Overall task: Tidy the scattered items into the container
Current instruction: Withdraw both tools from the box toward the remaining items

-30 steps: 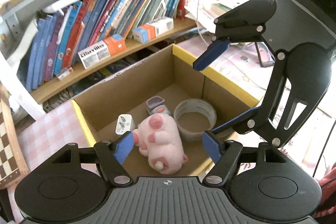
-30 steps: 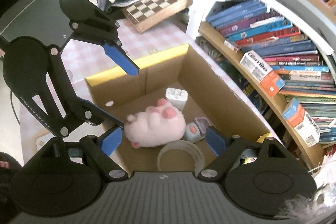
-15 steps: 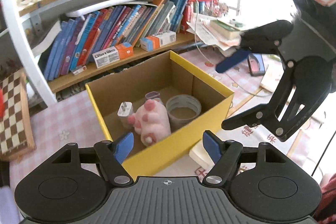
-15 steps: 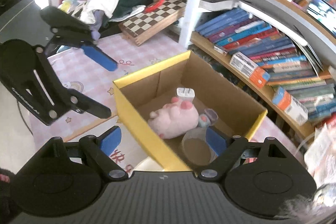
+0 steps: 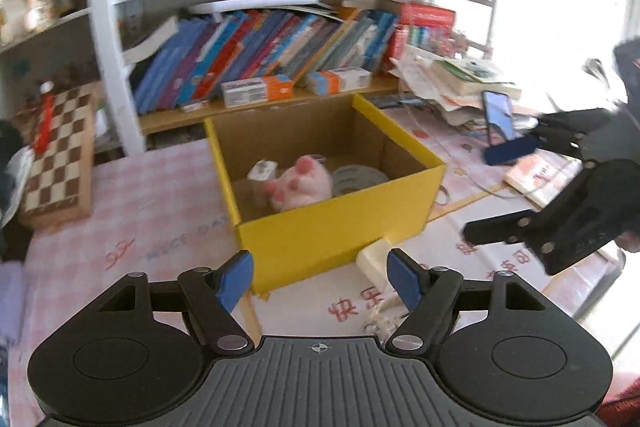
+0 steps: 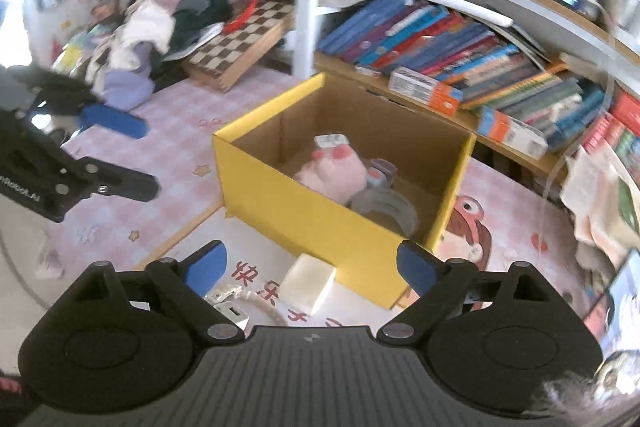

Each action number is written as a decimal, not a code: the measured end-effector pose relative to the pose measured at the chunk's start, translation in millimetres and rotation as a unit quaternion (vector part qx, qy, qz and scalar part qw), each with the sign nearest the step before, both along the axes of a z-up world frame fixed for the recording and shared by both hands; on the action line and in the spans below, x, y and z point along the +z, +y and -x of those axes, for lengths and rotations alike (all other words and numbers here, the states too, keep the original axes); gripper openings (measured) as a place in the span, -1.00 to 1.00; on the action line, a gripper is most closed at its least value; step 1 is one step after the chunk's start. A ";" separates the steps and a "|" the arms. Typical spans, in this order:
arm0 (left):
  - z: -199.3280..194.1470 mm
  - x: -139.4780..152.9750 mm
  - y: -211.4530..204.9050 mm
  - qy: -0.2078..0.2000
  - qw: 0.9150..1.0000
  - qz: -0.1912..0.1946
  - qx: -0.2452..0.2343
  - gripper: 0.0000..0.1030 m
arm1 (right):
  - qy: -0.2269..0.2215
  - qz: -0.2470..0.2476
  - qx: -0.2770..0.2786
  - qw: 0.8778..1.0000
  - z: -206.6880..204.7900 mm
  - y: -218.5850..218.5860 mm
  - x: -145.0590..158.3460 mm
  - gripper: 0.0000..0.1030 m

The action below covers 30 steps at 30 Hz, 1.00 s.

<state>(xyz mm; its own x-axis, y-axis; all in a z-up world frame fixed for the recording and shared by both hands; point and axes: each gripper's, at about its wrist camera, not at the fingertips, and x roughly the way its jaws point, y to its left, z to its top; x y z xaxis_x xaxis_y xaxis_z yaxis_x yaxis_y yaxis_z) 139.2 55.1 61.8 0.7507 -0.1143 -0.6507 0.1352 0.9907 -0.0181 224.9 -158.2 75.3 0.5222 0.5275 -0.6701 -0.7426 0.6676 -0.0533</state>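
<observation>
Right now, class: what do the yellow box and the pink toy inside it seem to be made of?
Yellow box: likely cardboard, with matte brown inner walls, yellow outer faces and folded edges.
Pink toy: probably plush fabric, with a fuzzy, soft-looking surface; blur hides finer detail.

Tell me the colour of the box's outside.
Yellow; the box shows it best in the right wrist view.

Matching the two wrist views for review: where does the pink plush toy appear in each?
Left wrist: pink plush toy just above centre, inside the yellow box.
Right wrist: pink plush toy at centre, inside the box.
Shared landmark: chessboard, far left versus upper left.
</observation>
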 end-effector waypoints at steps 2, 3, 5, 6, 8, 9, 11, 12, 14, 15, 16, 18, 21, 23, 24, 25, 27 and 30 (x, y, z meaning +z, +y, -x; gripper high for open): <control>8.9 -3.7 0.9 -0.004 1.000 0.002 0.018 0.57 | -0.003 -0.010 -0.034 0.999 6.8 -7.0 -5.0 0.81; 12.4 -5.9 0.9 -0.005 1.000 0.003 0.025 0.57 | -0.004 -0.014 -0.050 0.999 10.0 -10.1 -8.1 0.81; 19.2 -10.6 0.3 -0.006 0.999 0.007 0.037 0.57 | -0.005 -0.018 -0.076 0.997 16.9 -15.4 -14.9 0.81; 23.2 -13.2 -0.4 -0.006 0.999 0.010 0.043 0.57 | -0.004 -0.019 -0.089 0.996 20.6 -17.8 -18.6 0.81; 29.0 -18.9 -2.1 -0.004 0.998 0.018 0.055 0.57 | -0.003 -0.022 -0.110 0.994 28.5 -21.5 -26.5 0.81; 31.4 -21.8 -3.0 -0.003 0.998 0.022 0.060 0.57 | -0.002 -0.023 -0.119 0.993 32.3 -23.1 -30.1 0.81; 36.5 -28.3 -5.3 0.001 0.997 0.033 0.071 0.57 | -0.002 -0.024 -0.136 0.990 40.3 -25.7 -36.5 0.81; 38.5 -31.4 -6.4 0.003 0.996 0.038 0.075 0.57 | -0.002 -0.025 -0.144 0.989 44.4 -27.3 -39.0 0.81; 43.1 -37.3 -9.8 0.005 0.996 0.046 0.083 0.57 | -0.003 -0.029 -0.157 0.987 52.2 -29.1 -43.0 0.81; 45.8 -40.4 -11.6 0.007 0.995 0.049 0.087 0.57 | -0.004 -0.031 -0.164 0.986 56.4 -29.7 -44.9 0.81; 48.1 -43.1 -13.4 0.007 0.995 0.051 0.090 0.57 | -0.004 -0.034 -0.170 0.985 60.1 -30.1 -46.7 0.81; 52.0 -47.9 -17.9 0.009 0.995 0.051 0.090 0.57 | -0.003 -0.039 -0.180 0.983 66.9 -30.3 -50.0 0.81; 56.9 -53.0 -24.4 0.011 0.995 0.042 0.089 0.57 | -0.001 -0.040 -0.188 0.981 77.8 -29.7 -57.0 0.80; 60.3 -56.1 -28.4 0.011 0.995 0.036 0.088 0.57 | 0.000 -0.037 -0.189 0.981 83.3 -28.1 -62.1 0.77; 62.6 -58.0 -30.6 0.010 0.996 0.032 0.087 0.57 | 0.003 -0.034 -0.189 0.981 85.3 -26.8 -64.9 0.76; 64.6 -59.8 -32.5 0.010 0.996 0.027 0.086 0.57 | 0.006 -0.033 -0.190 0.981 87.2 -25.7 -67.4 0.76; 67.4 -63.4 -35.7 0.011 0.996 0.020 0.085 0.57 | 0.015 -0.031 -0.194 0.980 90.9 -23.7 -72.3 0.76; 69.3 -68.7 -38.4 0.018 0.996 0.019 0.081 0.57 | 0.022 -0.023 -0.186 0.982 95.8 -19.1 -77.8 0.76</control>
